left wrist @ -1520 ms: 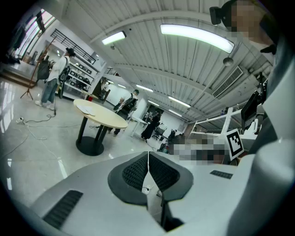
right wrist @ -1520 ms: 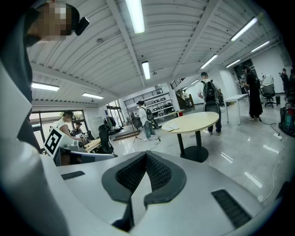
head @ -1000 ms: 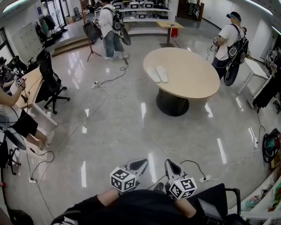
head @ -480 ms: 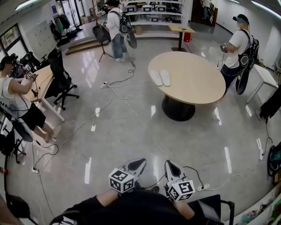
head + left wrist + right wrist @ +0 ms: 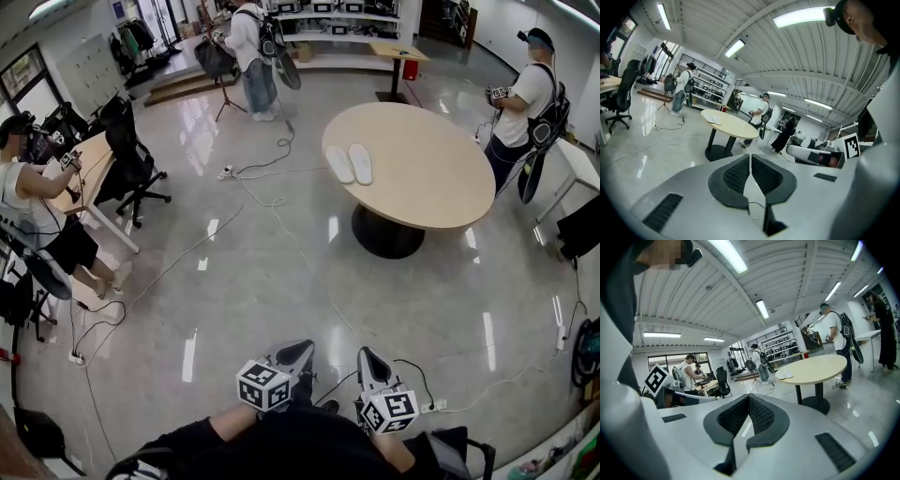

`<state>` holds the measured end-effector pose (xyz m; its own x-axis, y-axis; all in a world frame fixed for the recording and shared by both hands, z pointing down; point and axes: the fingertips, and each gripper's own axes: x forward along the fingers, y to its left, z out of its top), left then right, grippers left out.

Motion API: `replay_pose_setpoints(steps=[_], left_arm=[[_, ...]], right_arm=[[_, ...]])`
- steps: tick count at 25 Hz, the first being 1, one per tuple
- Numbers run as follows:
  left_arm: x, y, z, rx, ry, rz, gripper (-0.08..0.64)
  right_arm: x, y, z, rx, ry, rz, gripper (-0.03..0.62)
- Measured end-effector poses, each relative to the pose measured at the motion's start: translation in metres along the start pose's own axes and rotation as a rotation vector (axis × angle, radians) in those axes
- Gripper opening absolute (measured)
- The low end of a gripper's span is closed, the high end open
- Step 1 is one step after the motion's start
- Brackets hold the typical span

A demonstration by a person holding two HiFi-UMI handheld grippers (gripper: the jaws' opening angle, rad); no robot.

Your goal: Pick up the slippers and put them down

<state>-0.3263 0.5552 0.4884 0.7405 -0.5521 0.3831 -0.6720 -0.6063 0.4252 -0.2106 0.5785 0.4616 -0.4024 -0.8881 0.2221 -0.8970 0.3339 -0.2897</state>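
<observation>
Two pale slippers (image 5: 349, 163) lie side by side on the left part of a round beige table (image 5: 441, 192), far ahead in the head view. They show small in the left gripper view (image 5: 714, 120) and in the right gripper view (image 5: 784, 375). My left gripper (image 5: 302, 352) and right gripper (image 5: 367, 357) are held close to my body at the bottom of the head view, well away from the table. Both are shut with nothing between the jaws (image 5: 750, 161) (image 5: 748, 404).
Cables (image 5: 272, 202) snake across the glossy floor between me and the table, and a power strip (image 5: 437, 404) lies near my feet. An office chair (image 5: 131, 164) and desk (image 5: 84, 192) with a seated person are at left. People stand by the table's far right (image 5: 527, 103) and at the back (image 5: 255, 52).
The table and slippers have come slightly nearer and shifted right in the head view as I walk forward. Both grippers stay shut in front of me.
</observation>
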Motion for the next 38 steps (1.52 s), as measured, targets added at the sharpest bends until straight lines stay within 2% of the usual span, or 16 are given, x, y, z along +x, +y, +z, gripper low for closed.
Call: replay_pose_setpoints(steps=[7,14,20,25,29,33,38], left_arm=[[0.078,0.066,0.059,0.003,0.004,-0.024,0.023],[0.135,0.141,0.145,0.019,-0.021,-0.109,0.023],[0.170,0.193,0.185,-0.036,-0.027,-0.098,0.023],[0.206,0.230,0.211,-0.034,-0.056,-0.024,0.023],[0.250,0.241,0.254,0.007,-0.123,-0.023,0.023],[0.325,0.241,0.298,0.006,-0.154,-0.003,0.024],[0.414,0.221,0.333,-0.039,-0.120,0.078,0.025]], right_arm=[[0.095,-0.048,0.031,-0.032,0.056,-0.030,0.006],[0.200,-0.073,0.074,-0.038,0.062,-0.098,0.006],[0.266,-0.102,0.105,-0.041,0.064,-0.126,0.006],[0.327,-0.135,0.107,-0.036,0.100,-0.053,0.006],[0.393,-0.175,0.124,-0.031,0.108,0.051,0.006],[0.442,-0.237,0.166,-0.063,0.092,0.122,0.006],[0.461,-0.333,0.207,-0.040,0.125,0.166,0.006]])
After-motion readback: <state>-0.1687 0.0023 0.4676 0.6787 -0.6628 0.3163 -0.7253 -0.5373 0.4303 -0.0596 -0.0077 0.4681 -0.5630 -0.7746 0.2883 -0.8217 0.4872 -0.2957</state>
